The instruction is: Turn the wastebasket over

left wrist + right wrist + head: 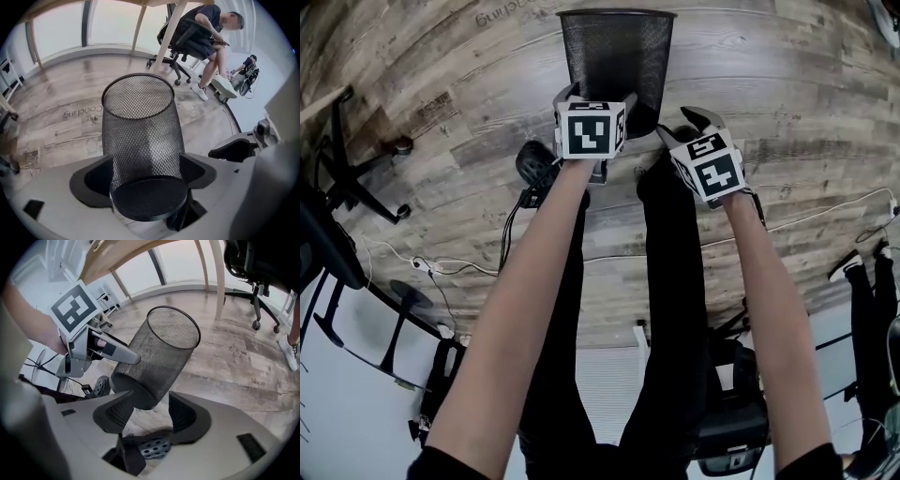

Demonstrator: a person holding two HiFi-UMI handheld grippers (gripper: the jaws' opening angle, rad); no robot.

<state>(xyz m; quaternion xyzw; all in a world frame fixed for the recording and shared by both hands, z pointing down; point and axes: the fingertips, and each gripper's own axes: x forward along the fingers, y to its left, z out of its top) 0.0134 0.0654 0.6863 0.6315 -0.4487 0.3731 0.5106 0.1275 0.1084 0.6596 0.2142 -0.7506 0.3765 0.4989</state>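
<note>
Left hand-held gripper (146,161) spread wide astride wastebasket (140,122) base, unclamped; right hand-held gripper (149,401) parted, empty. Base is best clamped squarely.

The wastebasket (614,56) lies tipped on its side at the floor (787,84), with its closed end toward the person and its mouth pointing away. That closed end sits between the fingers (91,183) of the left gripper (147,176), which stand spread on either side of it. The right gripper (682,125) hangs just right of the closed end, its fingers apart over the floor. A shoe (534,164) is on the floor just left of the left gripper and nearer the person. Beyond the mouth stands a worktop (117,261). Right of its leg (161,37), another person (211,28) sits in a chair (187,40). Cables (441,267) trail over the floor further left.
</note>
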